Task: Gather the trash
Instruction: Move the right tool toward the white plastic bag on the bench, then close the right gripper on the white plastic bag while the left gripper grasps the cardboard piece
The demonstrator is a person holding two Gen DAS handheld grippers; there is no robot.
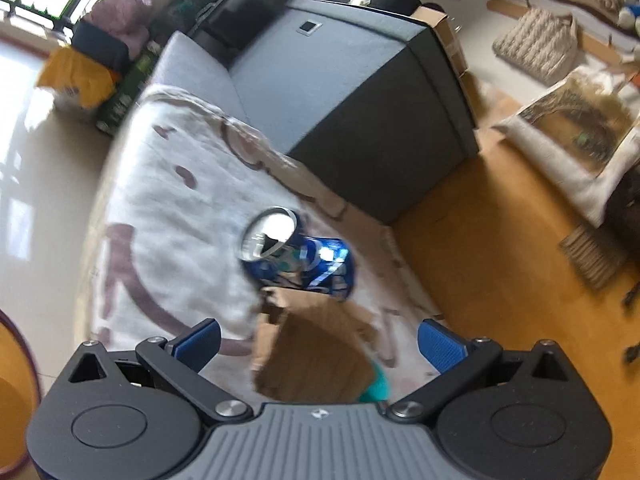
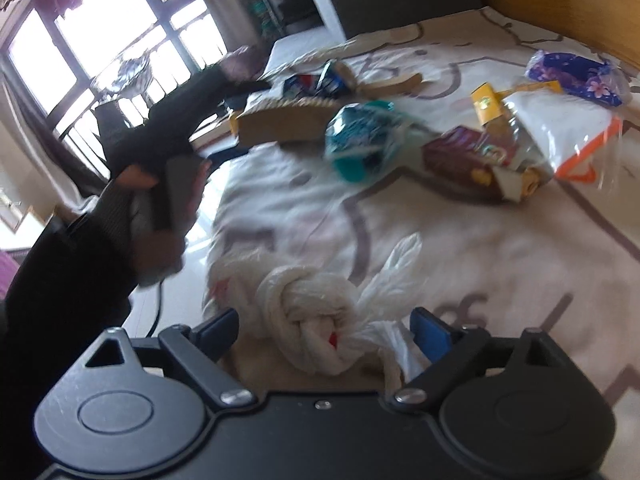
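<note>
- Pointing downward over the patterned bedspread (image 2: 460, 240), the right gripper (image 2: 324, 330) has its blue-padded jaws spread wide; a knotted white plastic bag (image 2: 316, 320) lies between them, and the pads do not press on it.
- Seen from the right wrist, the person's left hand (image 2: 160, 204), in a dark sleeve, is wrapped around the handle of the left gripper, which it holds out over the bed's edge, aimed towards the cardboard and the can.
- From the left wrist view, the left gripper (image 1: 320, 340) tilts slightly down, its jaws also spread apart with nothing pinched.
- A piece of brown cardboard (image 1: 316, 344) sits between and just ahead of those jaws; whether it touches a pad cannot be told through the blur.
- A blue drink can (image 1: 300, 256) lies on its side just beyond the cardboard.
- More trash lies scattered further up the bed: a teal wrapper (image 2: 356, 140), a maroon snack packet (image 2: 464, 160), a clear bag with orange trim (image 2: 568, 136).
</note>
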